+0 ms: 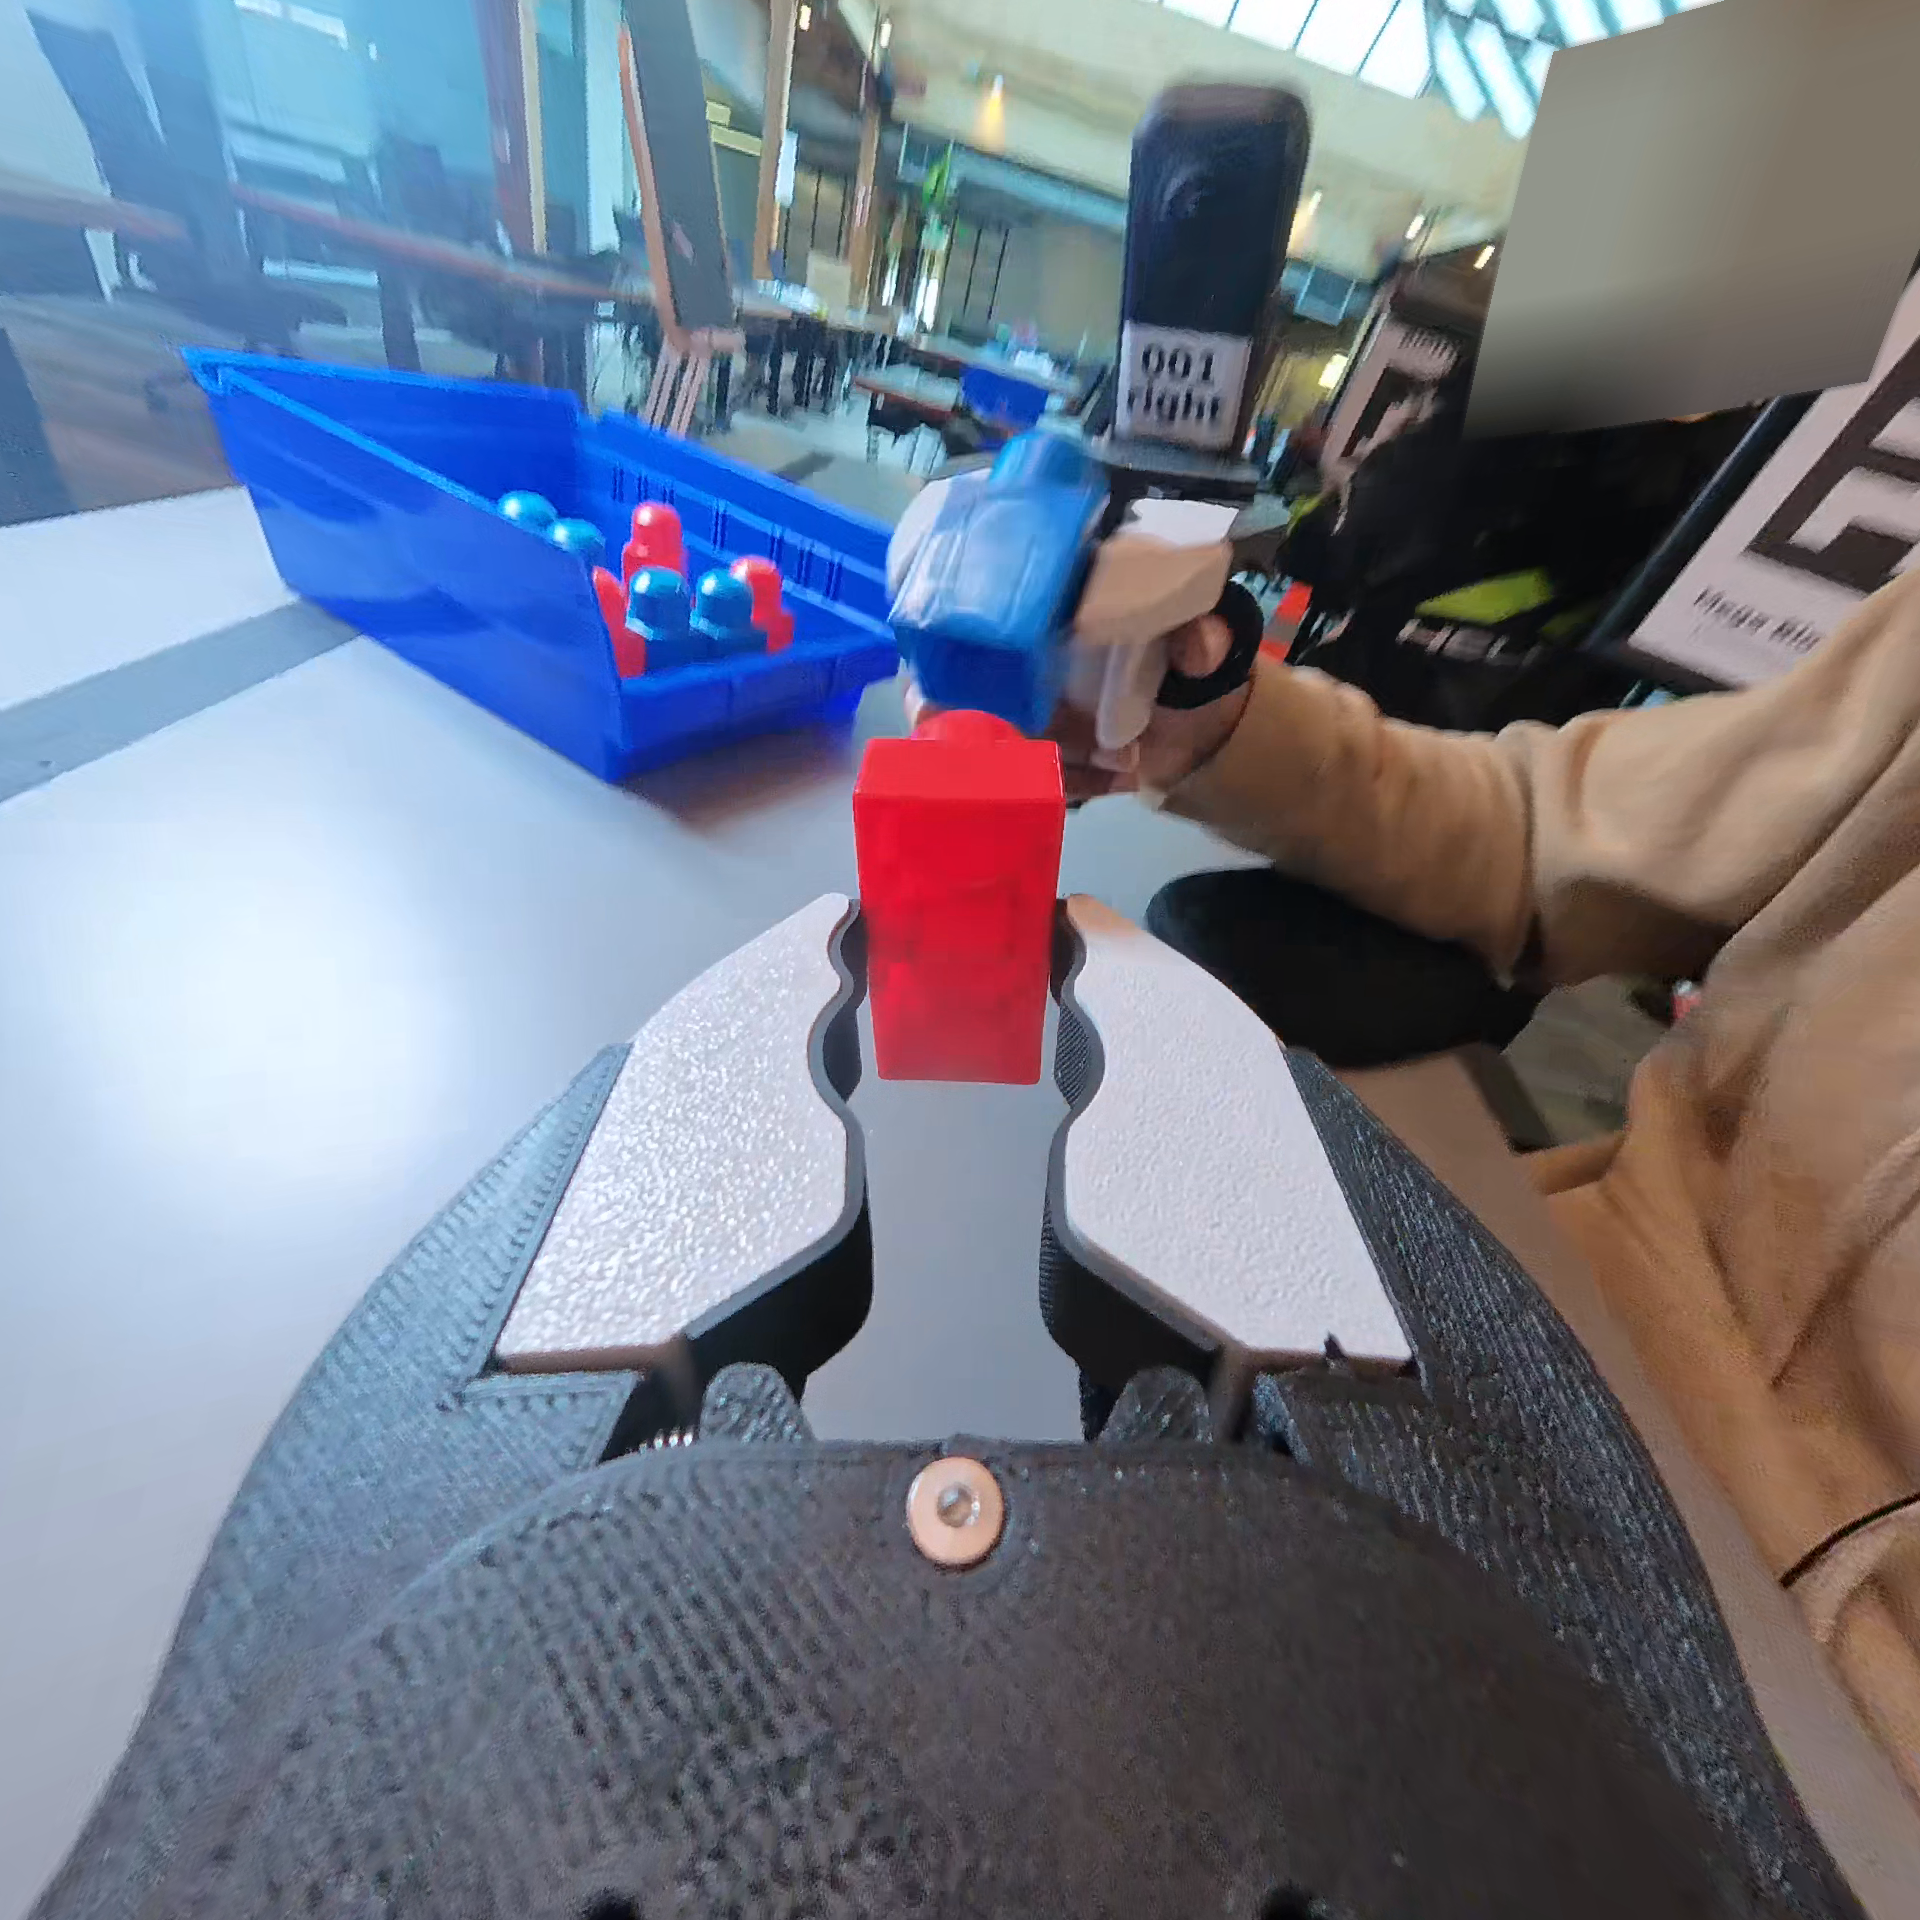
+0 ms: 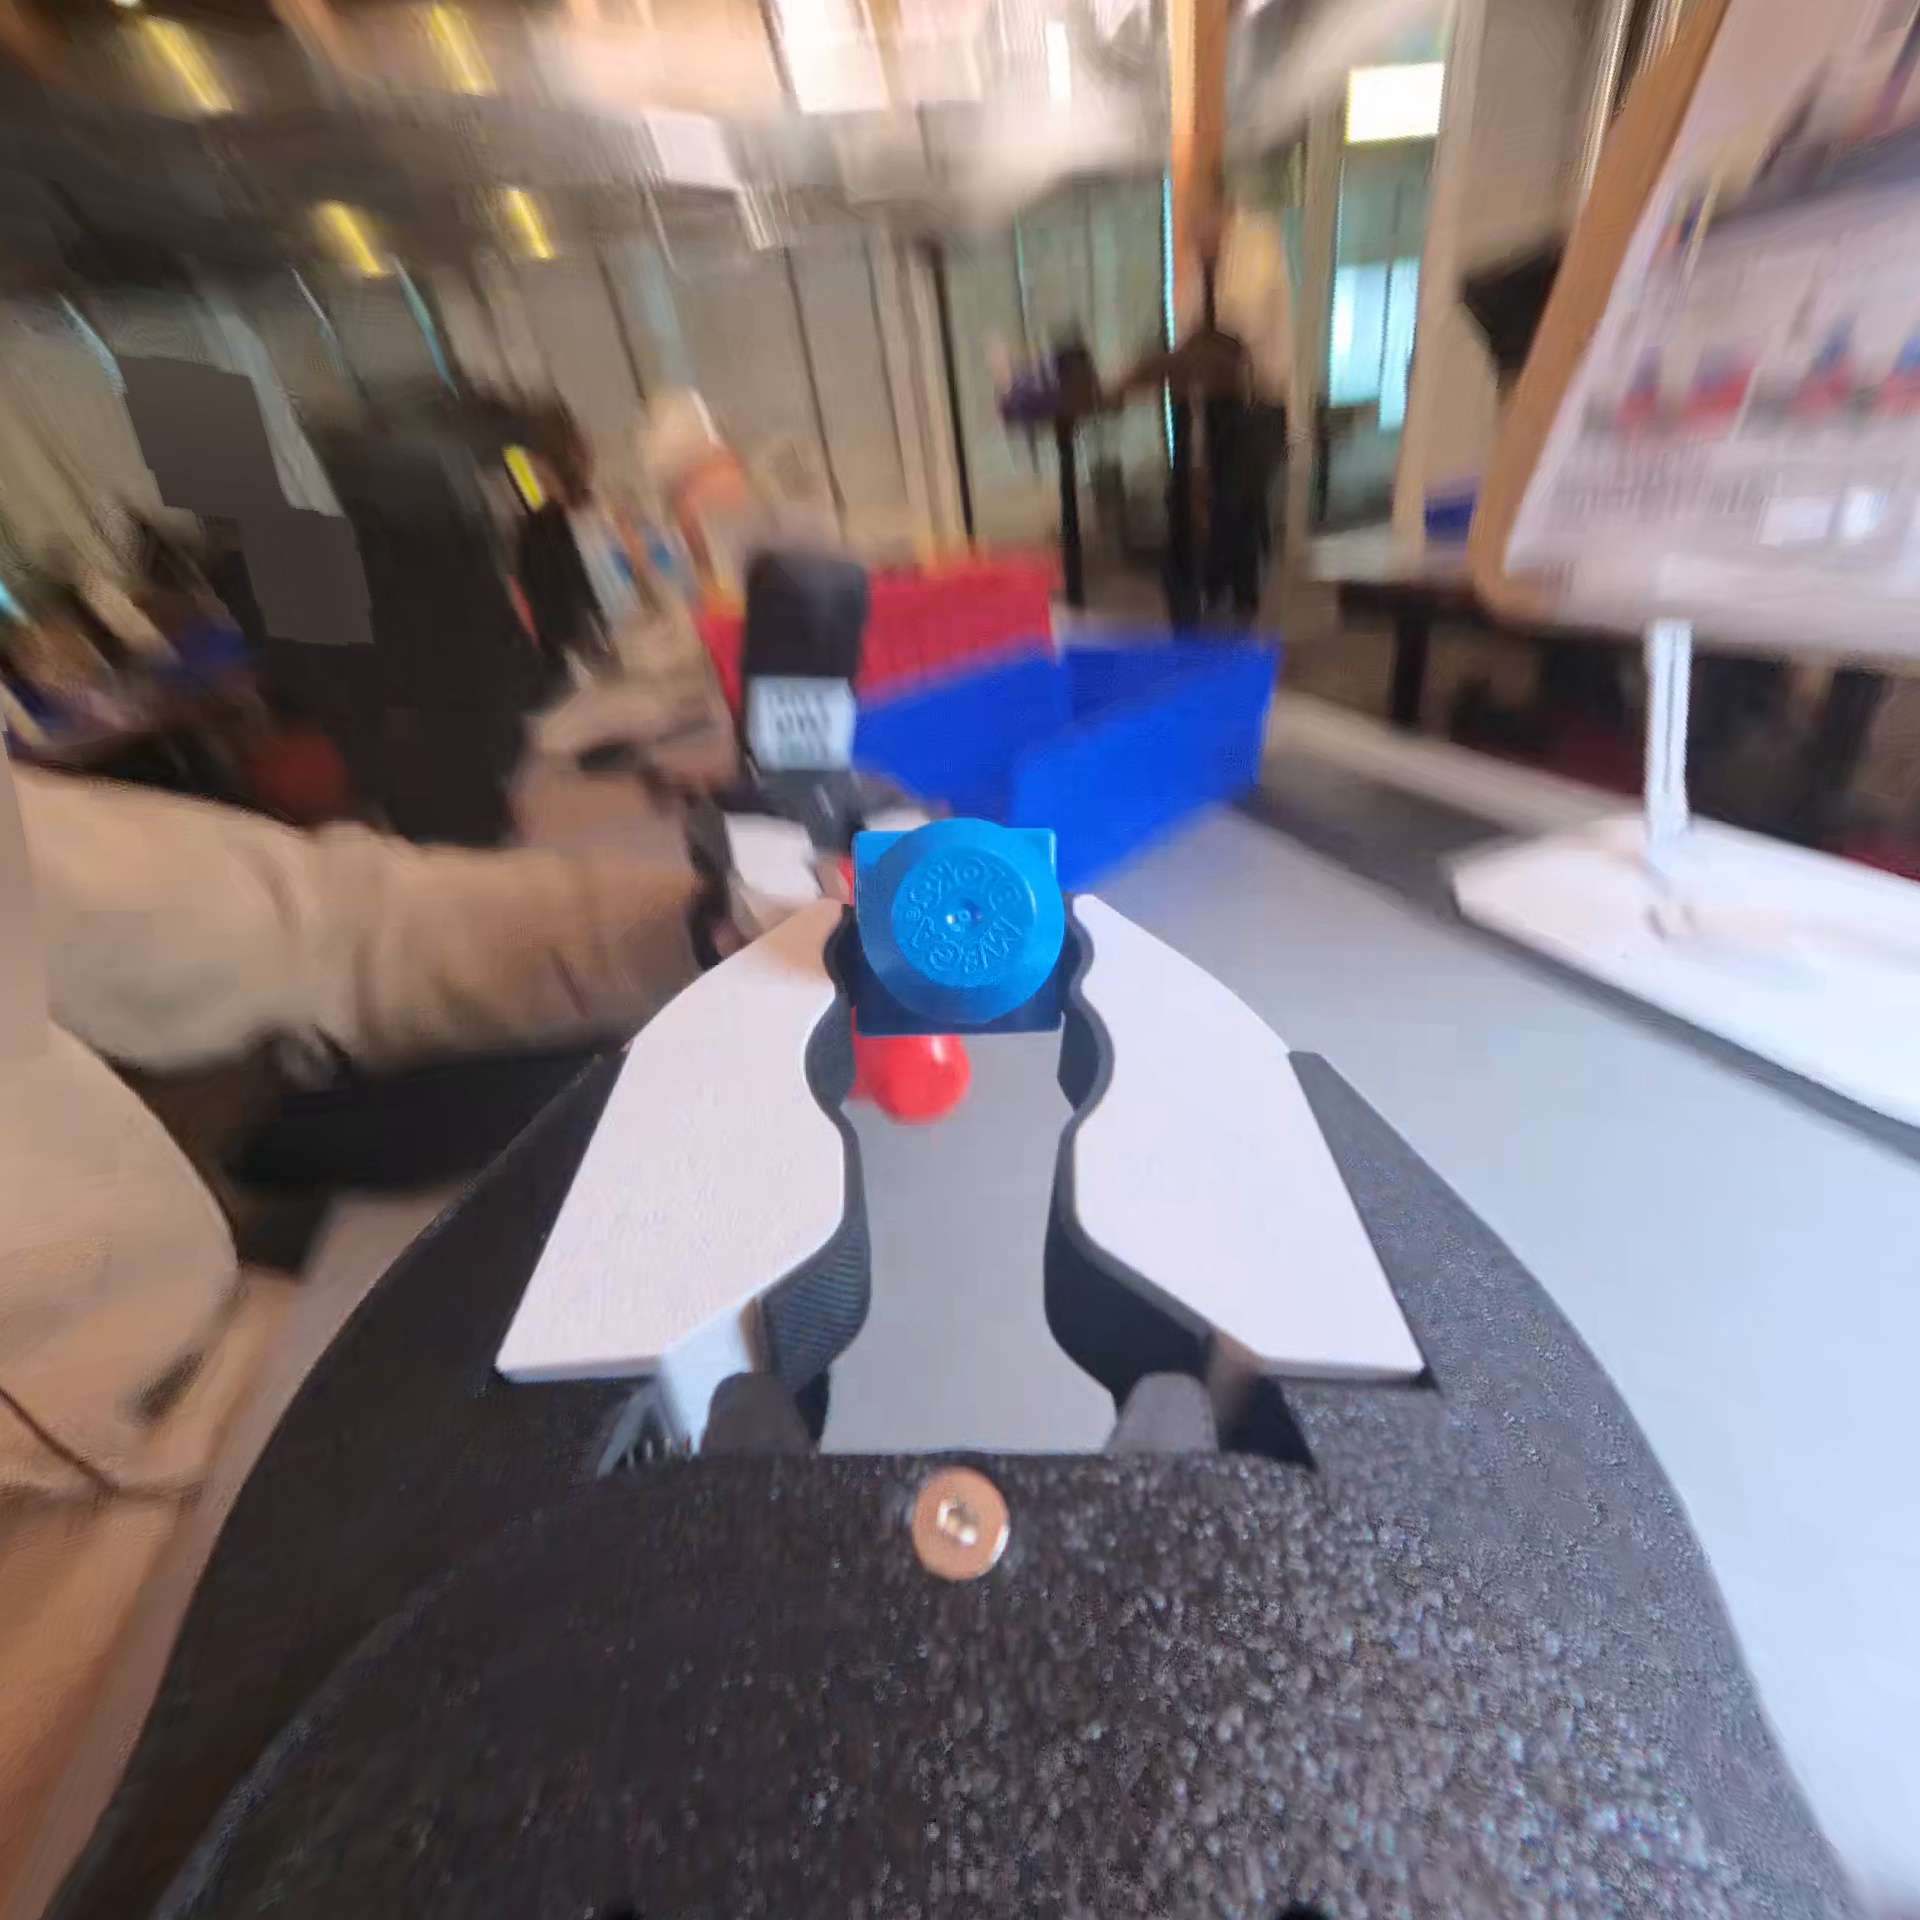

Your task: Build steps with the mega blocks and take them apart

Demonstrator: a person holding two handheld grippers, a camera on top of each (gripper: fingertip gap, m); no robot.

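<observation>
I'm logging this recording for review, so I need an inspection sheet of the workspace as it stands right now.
Surface: pale grey table, with a darker stripe across its left side.
Job's things: red block held upright in the left gripper; blue block in the right gripper, just above the red block's stud; blue bin holding more red and blue blocks.
Clutter: white sign stand on the table.
Grippers: left gripper shut on red block; right gripper shut on blue block.
Cables: nothing seen.
Surroundings: blurred hall with tables; a person's beige sleeve.
</observation>
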